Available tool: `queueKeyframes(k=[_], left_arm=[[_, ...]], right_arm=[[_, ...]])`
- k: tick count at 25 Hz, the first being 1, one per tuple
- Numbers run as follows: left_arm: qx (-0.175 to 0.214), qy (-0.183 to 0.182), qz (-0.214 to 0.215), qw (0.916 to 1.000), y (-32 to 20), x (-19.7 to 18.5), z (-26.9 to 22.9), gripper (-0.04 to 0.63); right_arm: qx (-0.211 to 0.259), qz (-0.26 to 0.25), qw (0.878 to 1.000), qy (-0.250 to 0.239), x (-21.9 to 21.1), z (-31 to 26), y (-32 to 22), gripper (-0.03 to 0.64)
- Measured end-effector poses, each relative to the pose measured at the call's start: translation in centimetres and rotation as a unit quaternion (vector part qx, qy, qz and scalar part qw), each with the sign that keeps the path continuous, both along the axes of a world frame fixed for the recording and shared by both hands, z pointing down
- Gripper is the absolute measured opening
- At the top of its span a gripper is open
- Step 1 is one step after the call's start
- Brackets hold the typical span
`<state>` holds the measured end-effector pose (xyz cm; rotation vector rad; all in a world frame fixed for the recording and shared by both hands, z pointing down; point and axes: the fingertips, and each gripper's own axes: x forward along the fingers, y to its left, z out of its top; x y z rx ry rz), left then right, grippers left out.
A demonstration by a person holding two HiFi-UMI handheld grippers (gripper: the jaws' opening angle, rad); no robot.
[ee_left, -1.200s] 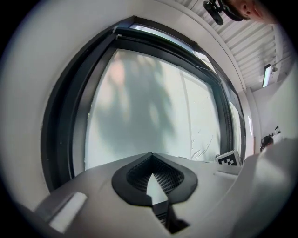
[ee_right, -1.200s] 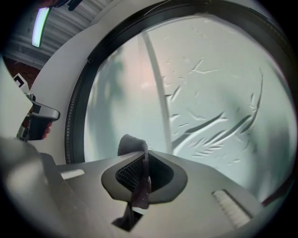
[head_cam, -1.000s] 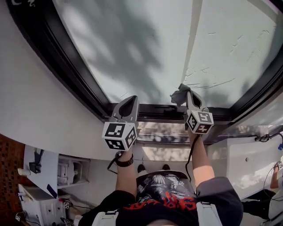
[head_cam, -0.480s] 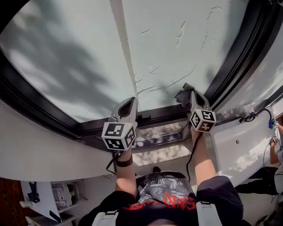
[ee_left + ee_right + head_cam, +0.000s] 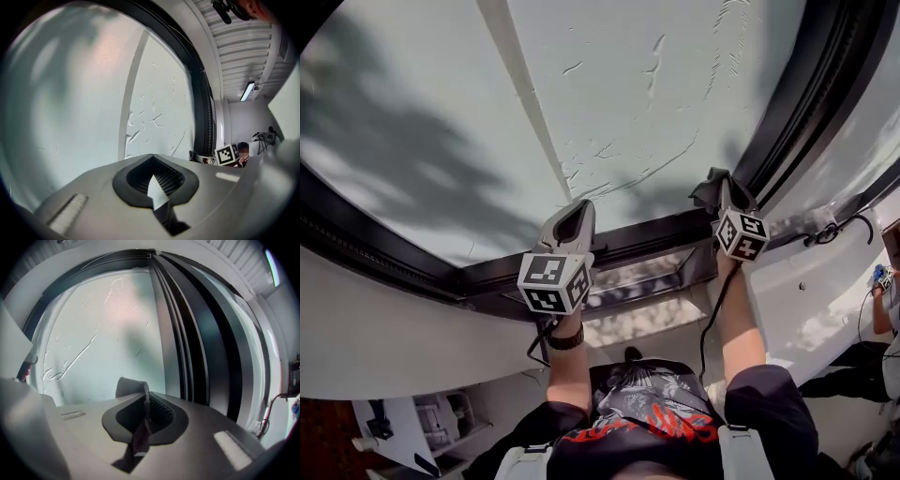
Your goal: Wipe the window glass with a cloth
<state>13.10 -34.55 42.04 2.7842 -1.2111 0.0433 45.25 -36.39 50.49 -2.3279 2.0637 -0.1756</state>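
Seen from the head camera, a person reaches both arms up toward a large pane of window glass [image 5: 675, 84] that fills the upper part of the view. The right tool [image 5: 721, 187], right of centre, is clamped on a dark grey cloth [image 5: 705, 193]. Its own view shows the fabric pinched between the closed jaws, with a fold standing up above them. The cloth sits at the lower right of the pane, just beside the black window frame [image 5: 811, 103]; whether it presses on the glass cannot be told. The left tool [image 5: 574, 217], left of centre and low on the pane, has its jaws together with nothing held. Pale wrinkled streaks [image 5: 619, 173] cross the glass between the two tools. The wiping step appears to be at the pane's lower right corner, with most of the glass left to cover. The next move probably calls for pressing the cloth flat on the pane and sweeping it toward the upper left of the view, away from the window frame, without loosening the clamp.
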Motion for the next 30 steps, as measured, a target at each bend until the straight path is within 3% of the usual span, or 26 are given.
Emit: queueKeyframes(k=[4, 7, 10, 13, 17, 20, 22, 24, 27, 30], left_arm=[[-0.007, 0.000, -0.012, 0.9999, 0.3, -1.7, 0.5, 0.000], [-0.012, 0.000, -0.029, 0.9995, 0.4, -3.6, 0.9, 0.000], [-0.008, -0.002, -0.050, 0.9987, 0.6, -6.3, 0.6, 0.000], [0.006, -0.012, -0.062, 0.9980, 1.0, -10.2, -0.5, 0.000], [0.007, -0.017, -0.124, 0.9921, 2.7, -19.3, -0.9, 0.000], [0.009, -0.019, -0.201, 0.9793, 5.2, -27.5, -1.1, 0.000], [0.012, -0.017, -0.235, 0.9717, 6.7, -31.8, -1.2, 0.000], [0.017, -0.010, -0.255, 0.9667, 8.0, -34.6, -1.7, 0.000], [0.033, -0.002, -0.270, 0.9623, 9.4, -37.1, -3.0, 0.000], [0.036, 0.004, -0.276, 0.9604, 9.8, -38.3, -3.2, 0.000]], right_arm=[[0.003, 0.012, 1.000, -0.019, -0.6, 0.3, 0.3, 0.017], [0.022, -0.017, 0.999, -0.040, -4.6, -0.6, 0.7, 0.017], [0.050, -0.093, 0.994, -0.038, -13.7, -2.4, 1.4, 0.017], [0.080, -0.184, 0.979, -0.026, -24.9, -4.4, 2.4, 0.017], [0.076, -0.309, 0.947, -0.046, -39.6, -4.0, 2.5, 0.017], [0.054, -0.400, 0.913, -0.058, -50.3, -1.8, 2.1, 0.017], [0.034, -0.428, 0.901, -0.068, -55.9, 0.0, 1.4, 0.017], [0.013, -0.436, 0.897, -0.076, -60.5, 1.8, 0.4, 0.017], [-0.017, -0.452, 0.890, -0.057, -67.0, 4.1, -1.2, 0.017], [-0.040, -0.462, 0.885, -0.032, -70.2, 5.4, -2.3, 0.017]])
